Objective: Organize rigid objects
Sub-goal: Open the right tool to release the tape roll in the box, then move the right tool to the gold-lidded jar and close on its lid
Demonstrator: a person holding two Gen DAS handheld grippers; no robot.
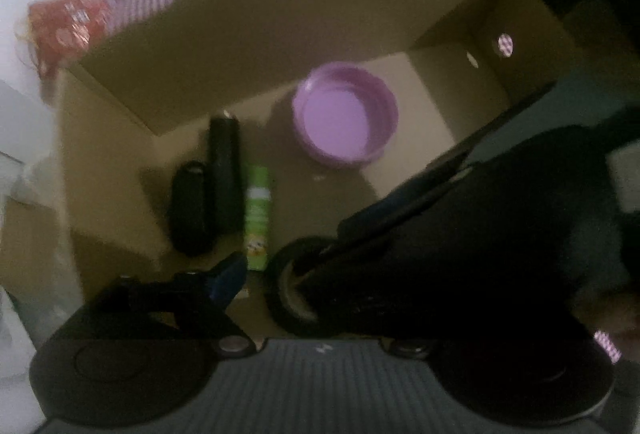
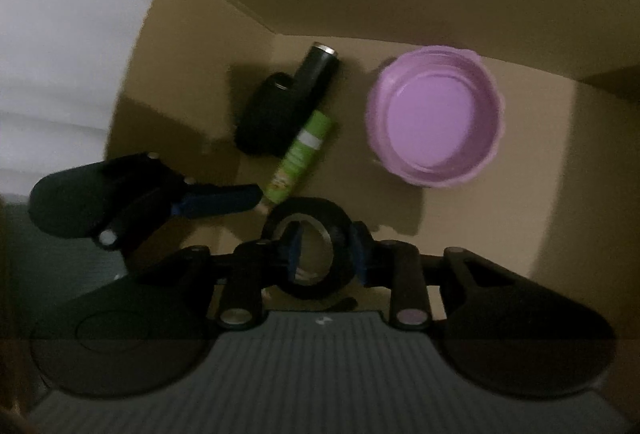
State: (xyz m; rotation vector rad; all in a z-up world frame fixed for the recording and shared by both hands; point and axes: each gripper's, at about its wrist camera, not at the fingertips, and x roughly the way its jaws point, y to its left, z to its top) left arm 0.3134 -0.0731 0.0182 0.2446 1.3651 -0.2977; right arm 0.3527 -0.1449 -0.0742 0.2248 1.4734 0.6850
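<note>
The right wrist view showed the right gripper (image 2: 324, 254) pinching one wall of the tape roll (image 2: 308, 248) low inside the cardboard box (image 2: 192, 33), one finger through its hole. The left gripper (image 2: 224, 201), empty, stood just left of it.

Down in the box (image 2: 200, 45) a purple bowl (image 2: 434, 121) sits upright, well apart from two black cylinders (image 2: 276, 109) and a green tube (image 2: 298, 157) lying side by side (touching); a black tape roll (image 2: 310, 213) lies nearest.
</note>
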